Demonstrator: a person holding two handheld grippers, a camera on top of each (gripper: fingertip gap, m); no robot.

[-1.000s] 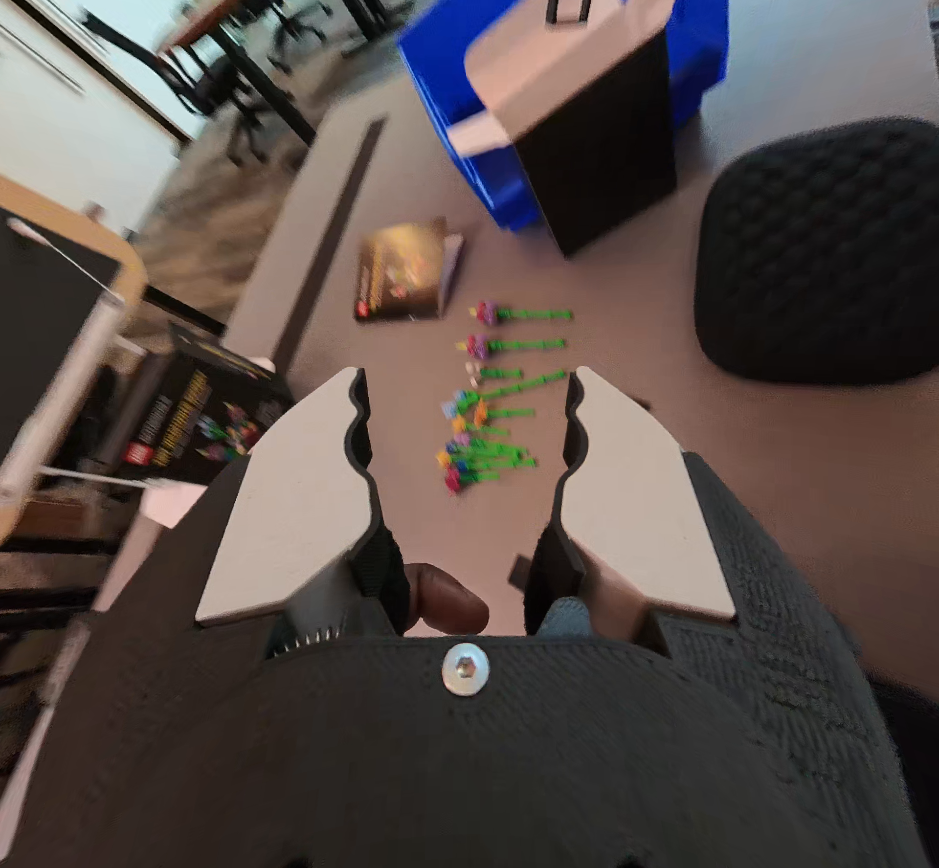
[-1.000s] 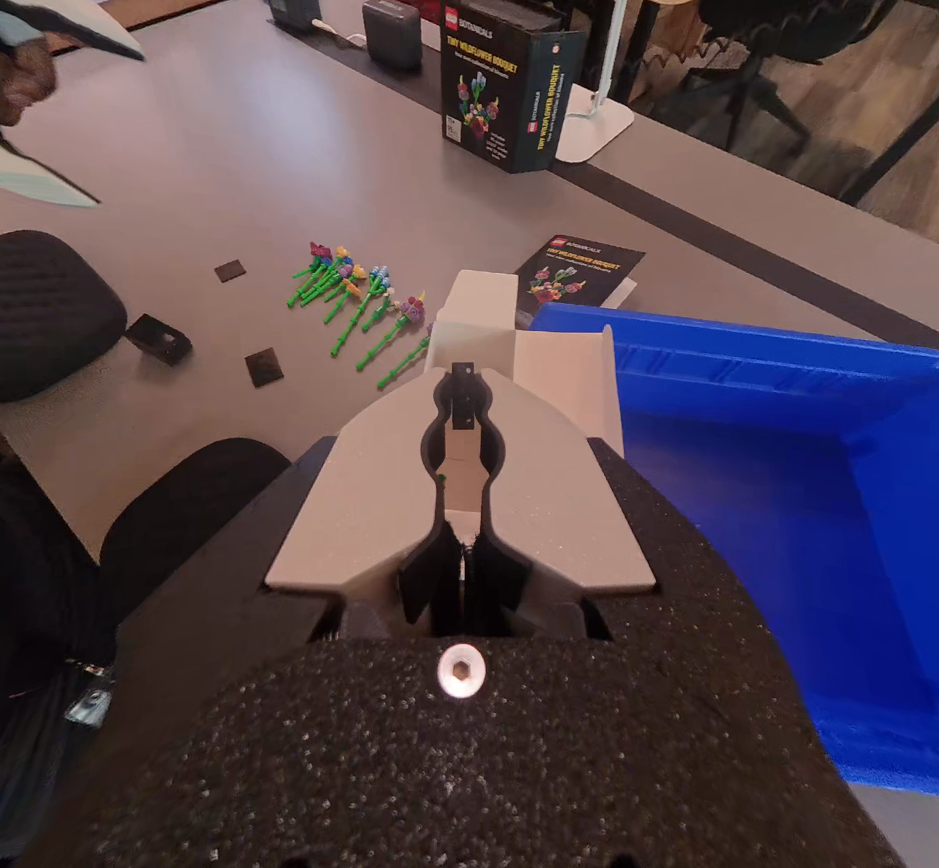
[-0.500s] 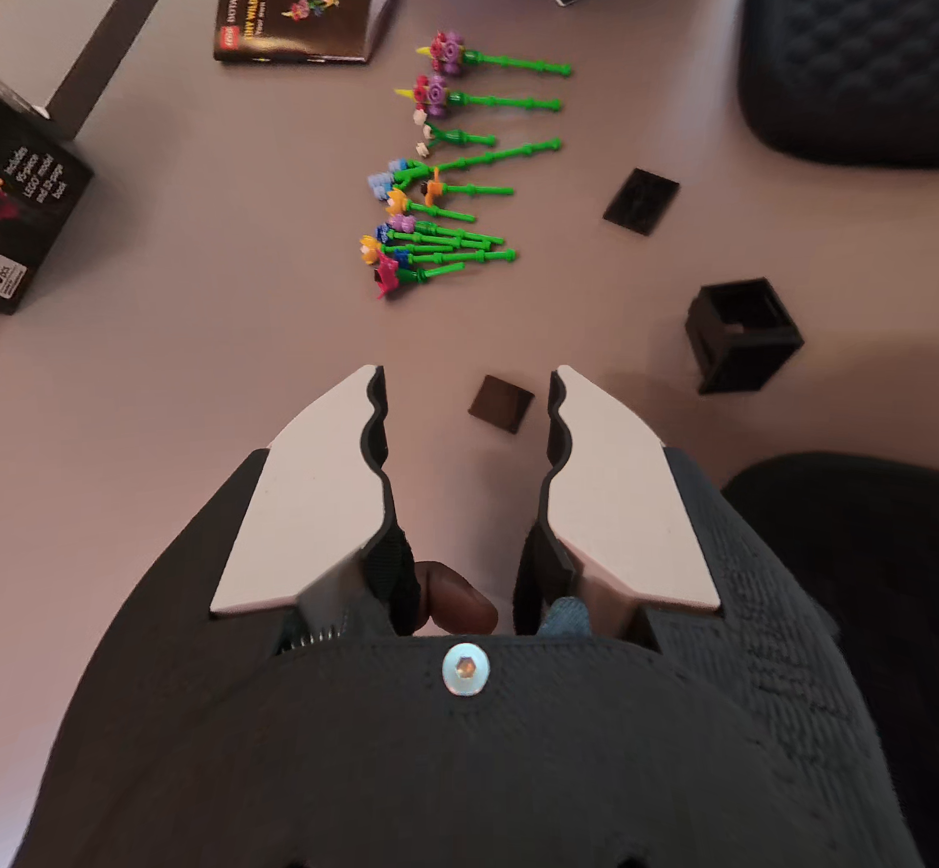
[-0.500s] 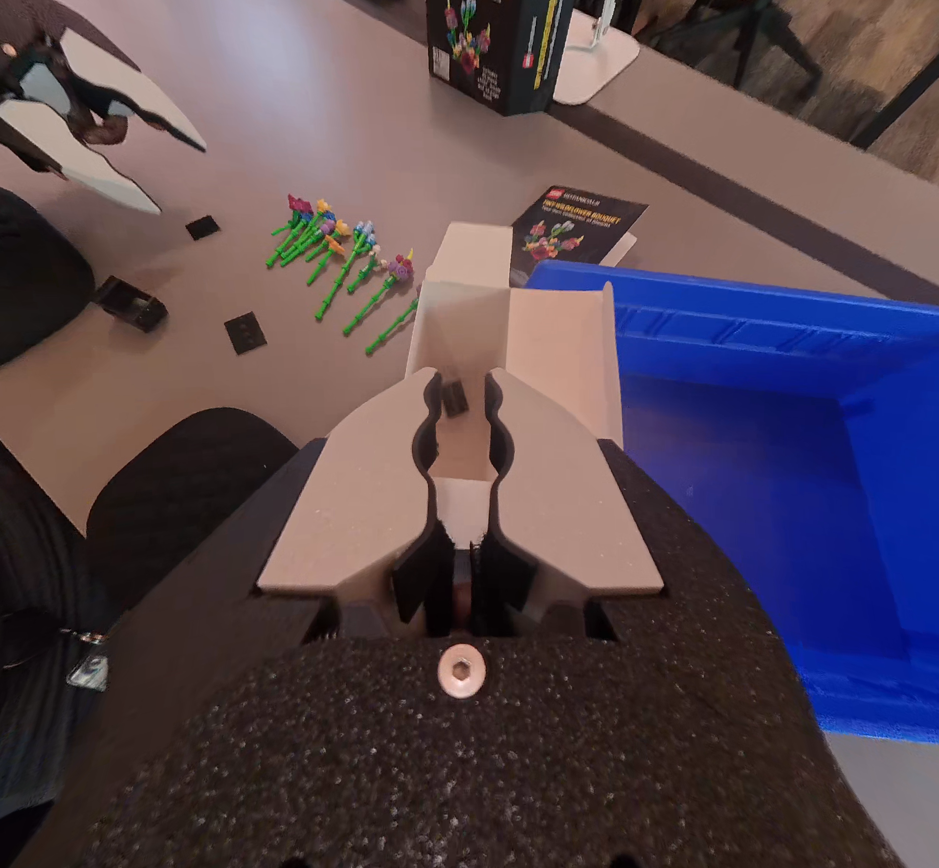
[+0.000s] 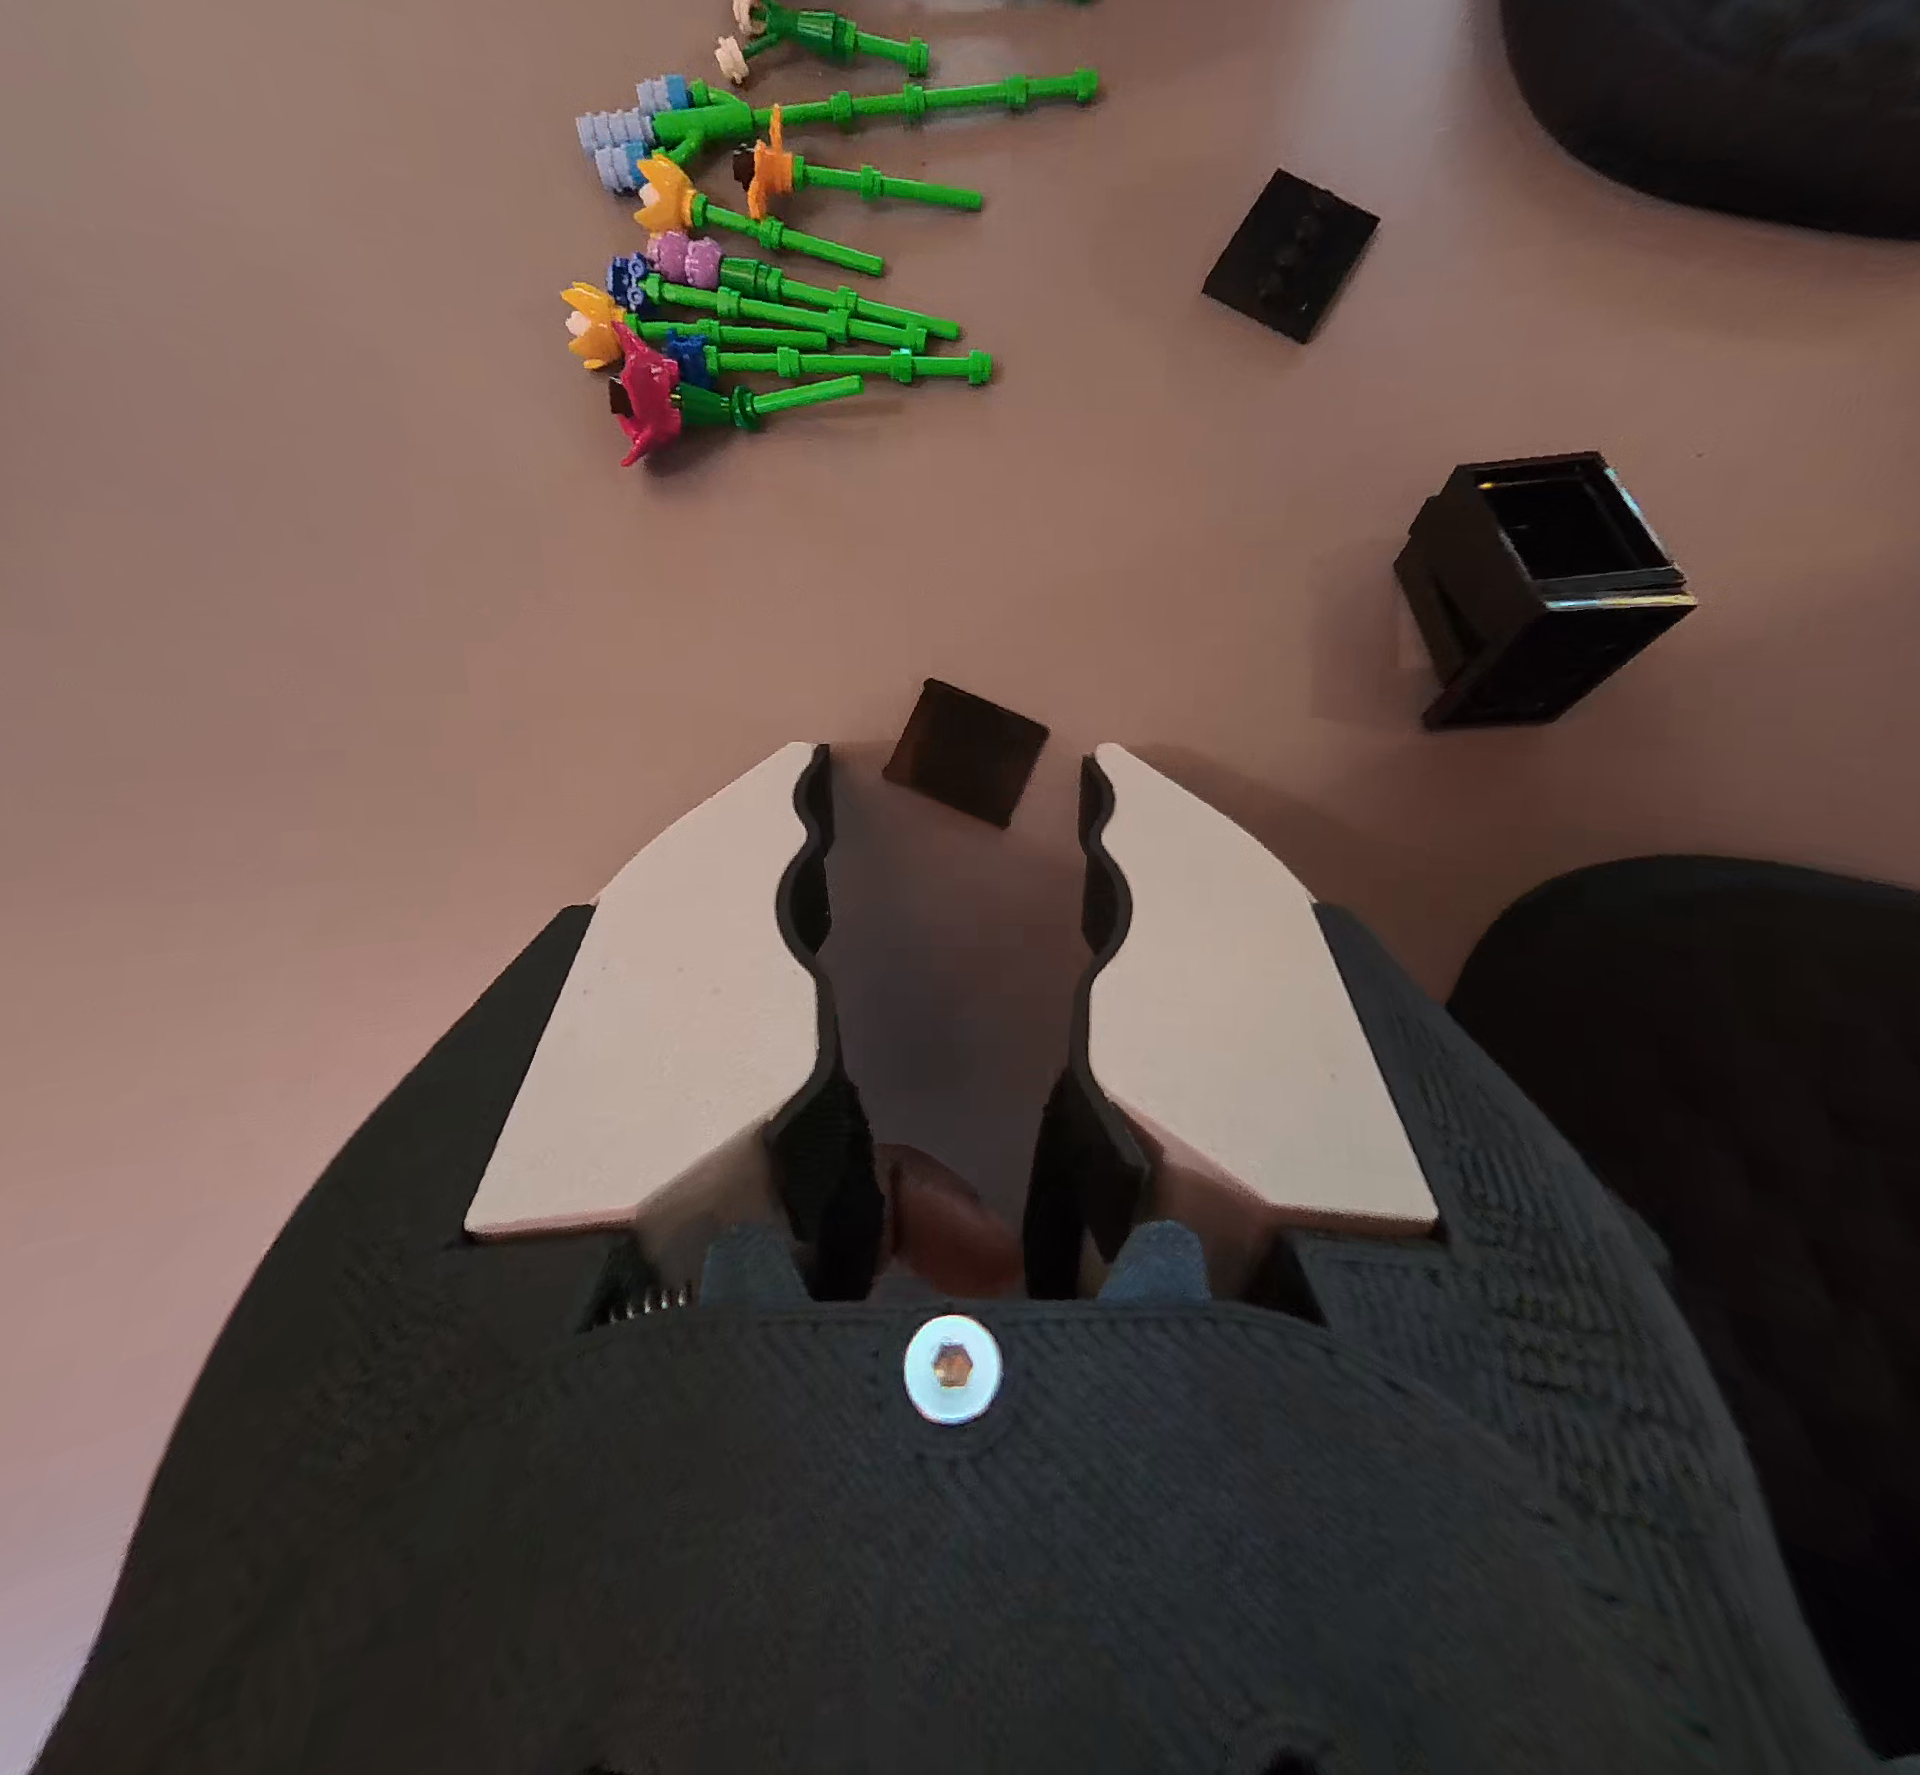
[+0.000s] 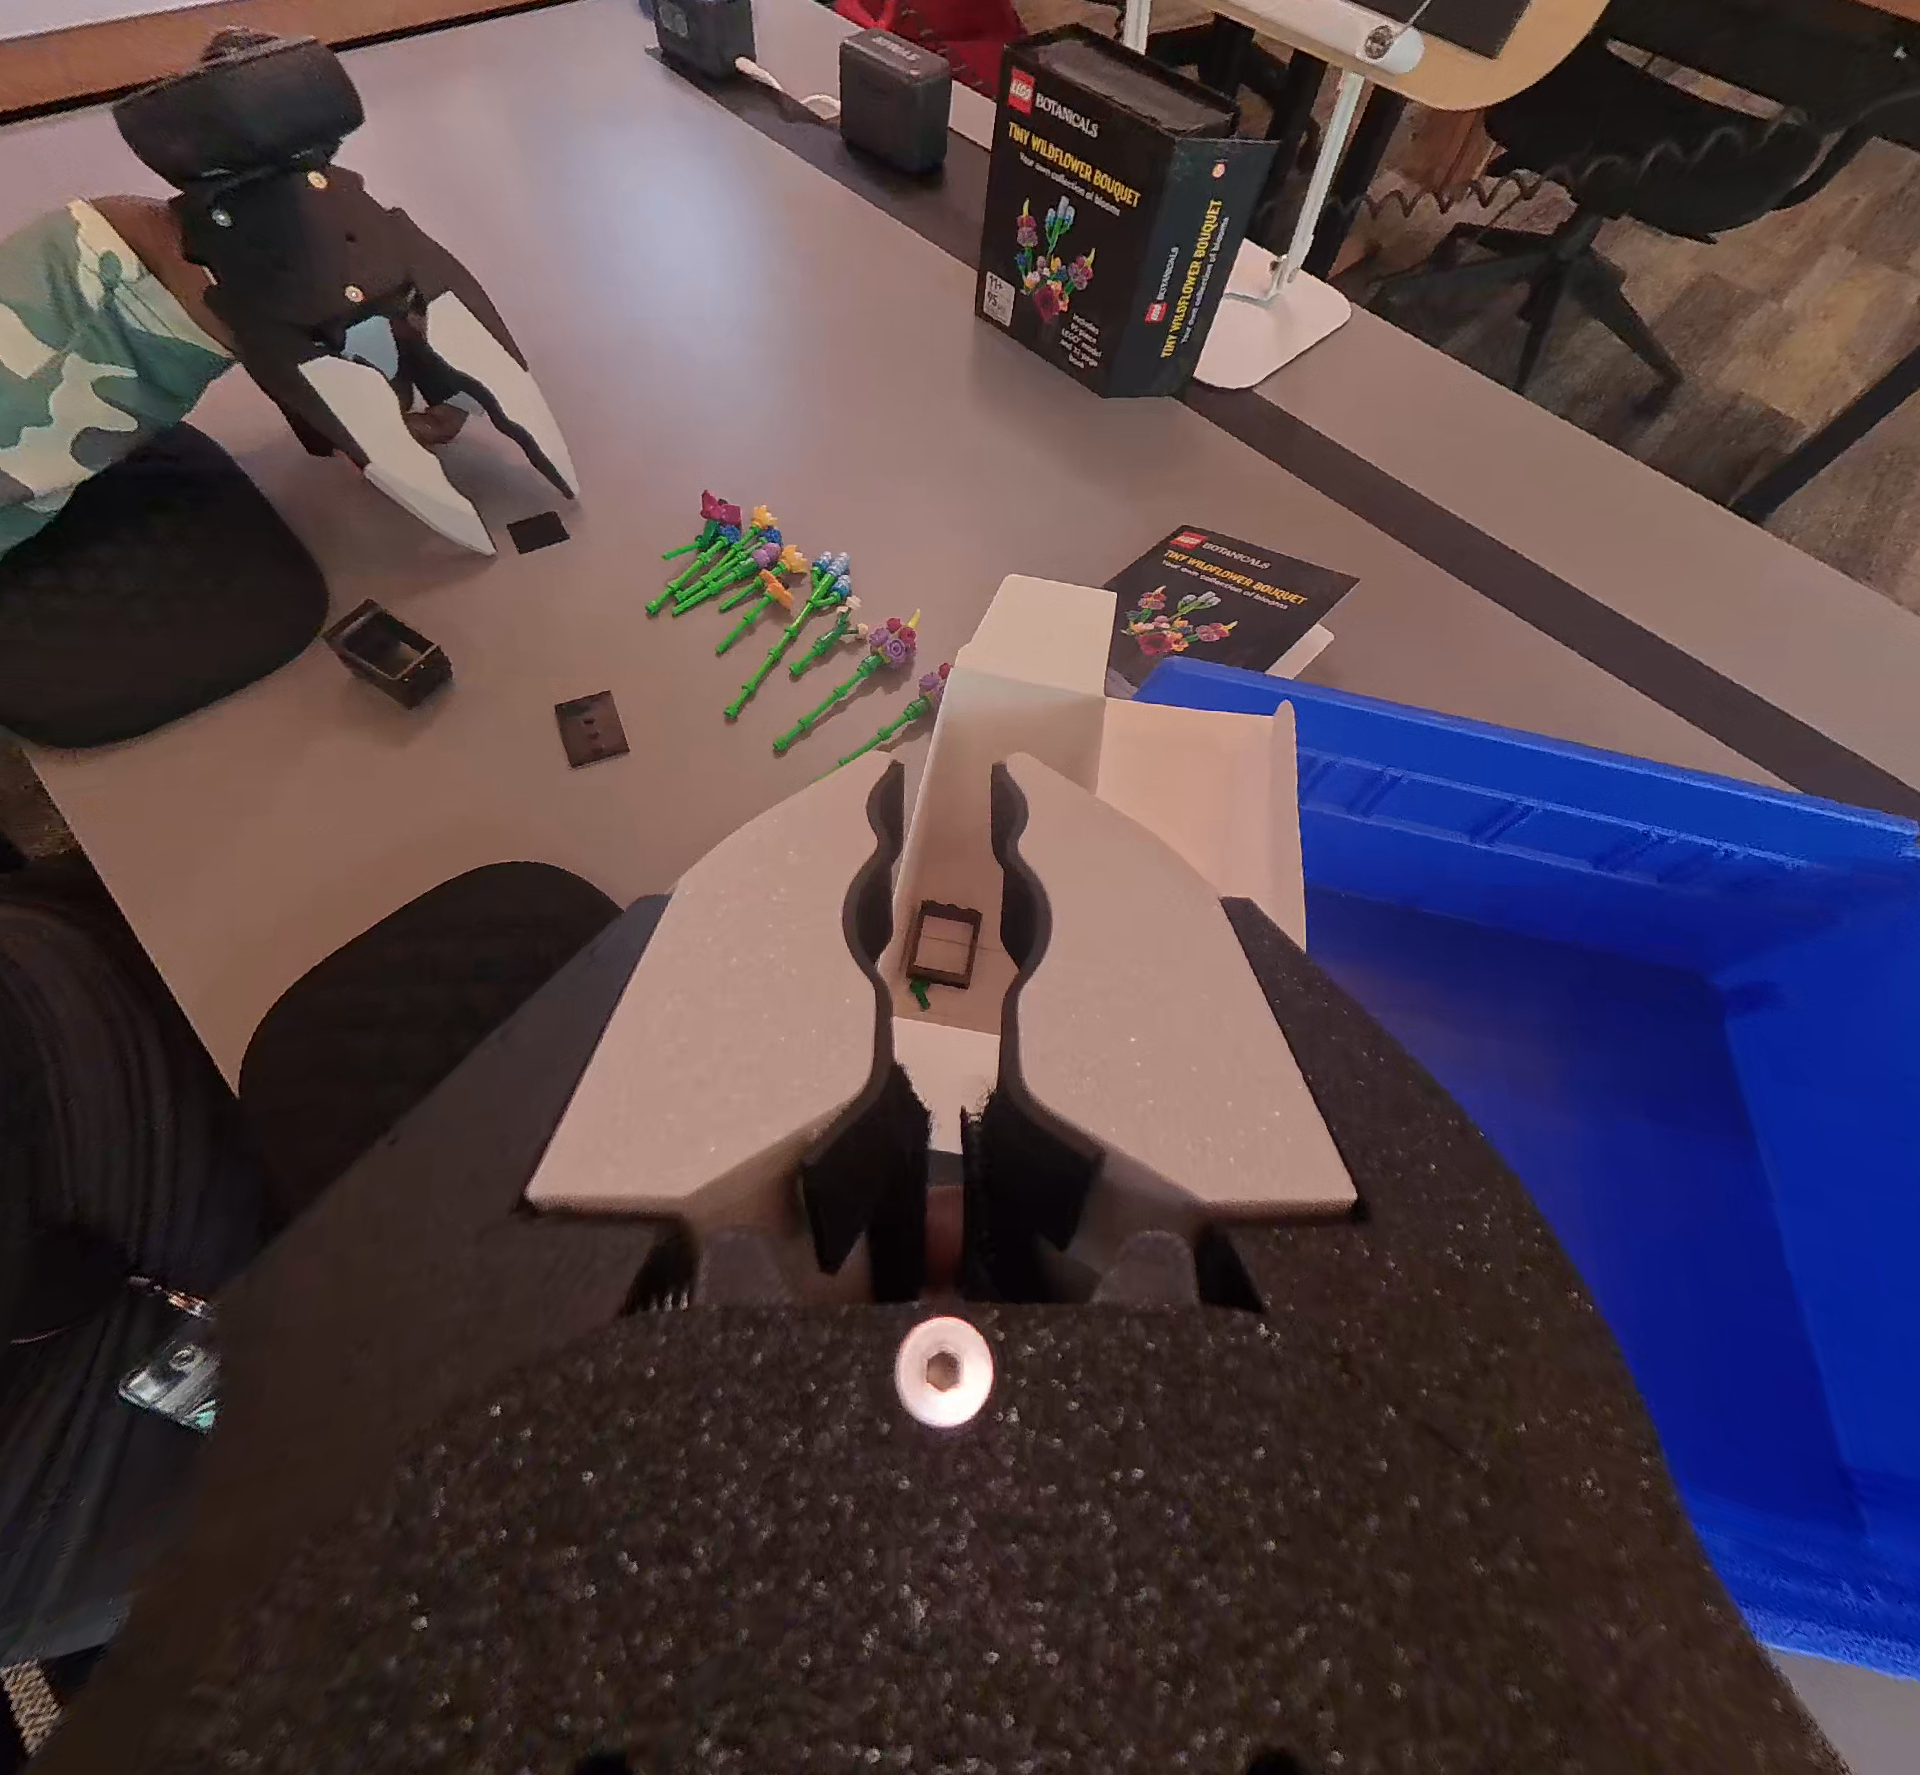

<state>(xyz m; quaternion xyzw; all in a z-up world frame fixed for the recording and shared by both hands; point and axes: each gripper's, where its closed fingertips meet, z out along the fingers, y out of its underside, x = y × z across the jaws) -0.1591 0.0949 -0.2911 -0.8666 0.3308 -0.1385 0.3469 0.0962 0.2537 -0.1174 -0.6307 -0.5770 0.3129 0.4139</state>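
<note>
Left gripper [image 5: 956, 754]: jaws apart, empty, has dropped low over table [image 5: 312, 582]; tips flank dark tile [image 5: 966, 761], not yet touching. Flowers [image 5: 790, 271] ahead-left, studded plate [image 5: 1288, 255] and hollow cube [image 5: 1538, 582] to right, all apart.

Right gripper [image 6: 945, 780]: was pinched shut on small black frame [image 6: 943, 941]; now parted, empty. Frame lies inside white box [image 6: 1049, 645], under tips. Blue bin [image 6: 1558, 842] just right of box.

My grippers' fingers [image 5: 675, 998] were white w/ black pads; flower stems [image 5: 831, 343] green; bin [image 6: 1558, 1050] blue; sleeve [image 6: 73, 343] camo.
</note>
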